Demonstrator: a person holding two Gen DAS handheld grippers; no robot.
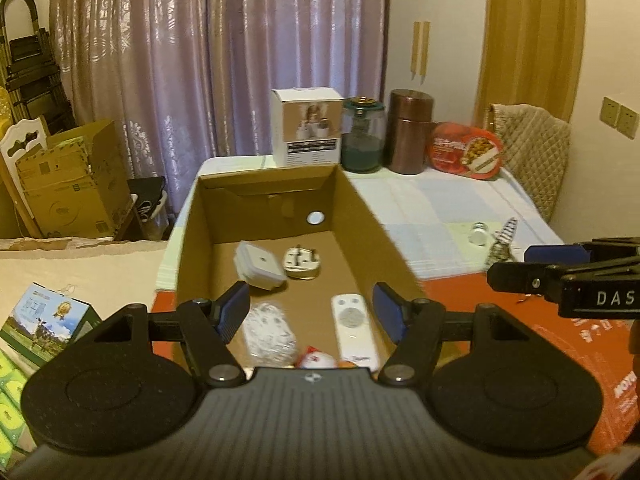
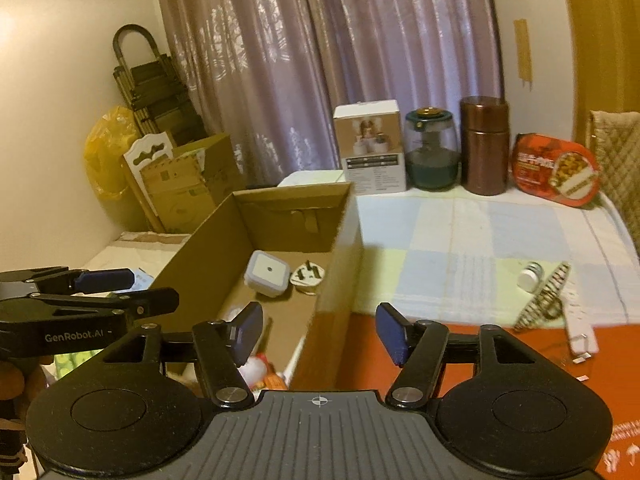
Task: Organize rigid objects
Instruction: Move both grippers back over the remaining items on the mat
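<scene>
An open cardboard box [image 1: 352,200] stands on the table. It holds a white square adapter [image 1: 260,266], a white plug [image 1: 302,264], a white remote [image 1: 354,332], a silvery crumpled item [image 1: 270,330] and a small red-and-white thing [image 1: 316,360]. My left gripper [image 1: 313,314] hovers open above the box's near end, nothing between its fingers. My right gripper [image 2: 320,332] is open and empty over the box's right wall [image 2: 332,272]. On the checked cloth to the right lie a small white bottle [image 2: 530,276], a striped hair clip [image 2: 544,300] and a white stick-like item [image 2: 578,328].
At the table's far edge stand a white product box [image 2: 368,146], a teal glass jar [image 2: 430,150], a copper canister [image 2: 484,146] and a red food tin [image 2: 556,170]. A flat red carton [image 2: 500,356] lies in front. Stacked cardboard boxes [image 1: 72,184] sit left by the curtain.
</scene>
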